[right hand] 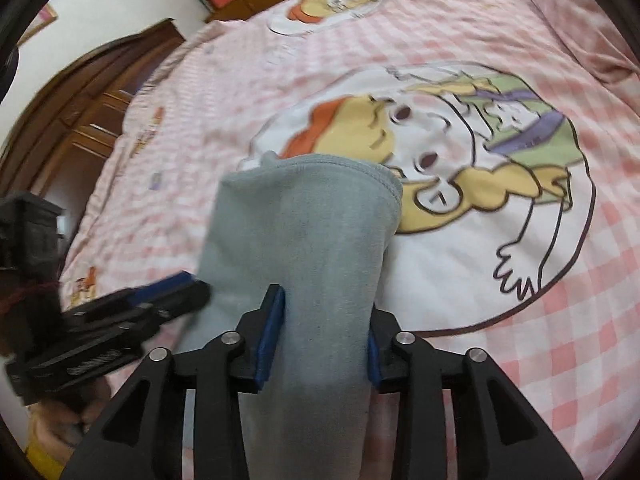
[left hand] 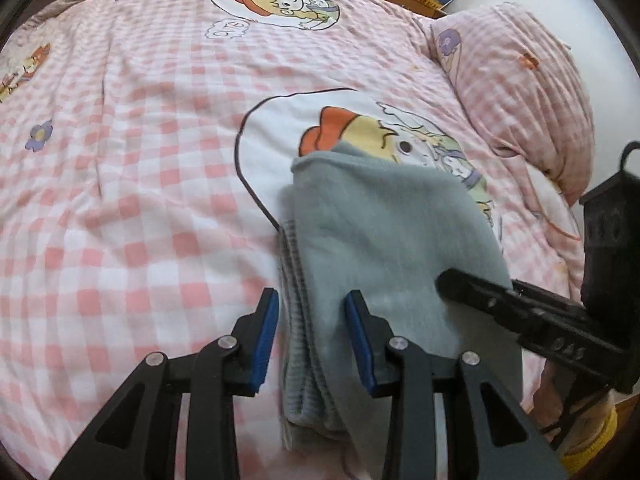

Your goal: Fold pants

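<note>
Pants [left hand: 384, 232] straddled by both hand-held grippers, left [left hand: 312, 344] and right [right hand: 320, 344], jaws apart.

bed [left hand: 140, 200], pink checked cover | on it: folded grey pants [left hand: 384, 240], pillow [left hand: 520, 92]

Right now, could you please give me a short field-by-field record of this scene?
surface: pink checked bedspread with cartoon prints
garment: grey pants, folded into a narrow stack, lying on the bedspread
left gripper: jaws apart, straddling the stack's ribbed edge
right gripper: jaws apart, pants between its fingers
other: pink checked pillow at the bed's right
grip firmness: cannot tell
</note>
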A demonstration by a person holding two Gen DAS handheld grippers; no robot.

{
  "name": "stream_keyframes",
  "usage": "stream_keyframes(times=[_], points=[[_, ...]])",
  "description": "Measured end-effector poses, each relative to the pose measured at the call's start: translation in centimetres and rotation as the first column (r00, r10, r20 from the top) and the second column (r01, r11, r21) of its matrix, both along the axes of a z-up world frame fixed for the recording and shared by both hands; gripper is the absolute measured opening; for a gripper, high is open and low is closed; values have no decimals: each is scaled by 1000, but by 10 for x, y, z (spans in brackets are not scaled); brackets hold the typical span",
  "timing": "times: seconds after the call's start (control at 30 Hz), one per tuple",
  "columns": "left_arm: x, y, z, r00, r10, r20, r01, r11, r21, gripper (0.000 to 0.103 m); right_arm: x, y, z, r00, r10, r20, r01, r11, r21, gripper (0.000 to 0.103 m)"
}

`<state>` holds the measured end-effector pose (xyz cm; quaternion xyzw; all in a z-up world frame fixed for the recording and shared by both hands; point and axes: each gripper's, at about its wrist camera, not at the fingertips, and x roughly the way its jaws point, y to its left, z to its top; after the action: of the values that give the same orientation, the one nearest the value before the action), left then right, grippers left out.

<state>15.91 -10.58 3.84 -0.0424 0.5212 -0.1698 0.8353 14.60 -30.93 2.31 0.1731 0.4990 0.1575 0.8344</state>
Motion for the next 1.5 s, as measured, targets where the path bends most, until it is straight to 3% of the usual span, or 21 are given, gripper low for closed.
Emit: stream_keyframes(times=[0.07, 0.13, 0.2, 0.3, 0.33, 0.47, 0.67, 0.77, 0.9, 1.03, 1.1, 1.23, 1.5], points=[[-2, -3, 7, 1000, 15, 23, -15, 1000, 12, 36, -3, -1, 6, 1000, 8, 16, -8, 1000, -29, 37], [-8, -15, 23, 994, -29, 104, 21, 997, 74, 36, -10, -2, 15, 999, 3, 43, 1, 996, -87, 37], [-11, -26, 37, 984, -70, 166, 55, 994, 89, 36, -15, -1, 21, 997, -11, 79, 22, 990, -138, 37], [-5, -41, 41, 979, -101, 175, 92, 994, 59, 33, -24, -1, 34, 987, -48, 155, 85, 967, -239, 37], [1, -45, 38, 981, -100, 164, 92, 994, 57, 27, -26, -2, 38, 981, -51, 189, 99, 962, -253, 36], [23, -55, 20, 987, -97, 128, 91, 995, 51, 20, -12, 0, 37, 982, -10, 187, 54, 971, -232, 14], [54, -62, -5, 993, -97, 71, 89, 991, 101, 14, 24, 3, 9, 992, -37, 120, 57, 984, -170, 14], [65, -61, -19, 996, -80, 33, 77, 992, 101, 13, 26, 10, 1, 993, -23, 113, 45, 980, -196, 14], [63, -66, -20, 994, -94, 48, 86, 986, 143, 13, 23, 9, 5, 992, -25, 124, 48, 980, -193, 14], [52, -61, -6, 995, -86, 60, 78, 989, 123, 14, 7, -4, 20, 989, -55, 136, 73, 990, -125, 14], [40, -54, 7, 994, -86, 73, 78, 992, 103, 15, -2, -6, 27, 987, -54, 149, 71, 991, -111, 14], [8, -38, 26, 991, -83, 101, 74, 994, 86, 29, -30, -6, 39, 985, -41, 167, 62, 991, -121, 20], [-62, -7, 43, 994, -42, 99, 44, 999, -16, 43, -84, -1, 47, 982, -13, 186, 41, 989, -144, 24]])
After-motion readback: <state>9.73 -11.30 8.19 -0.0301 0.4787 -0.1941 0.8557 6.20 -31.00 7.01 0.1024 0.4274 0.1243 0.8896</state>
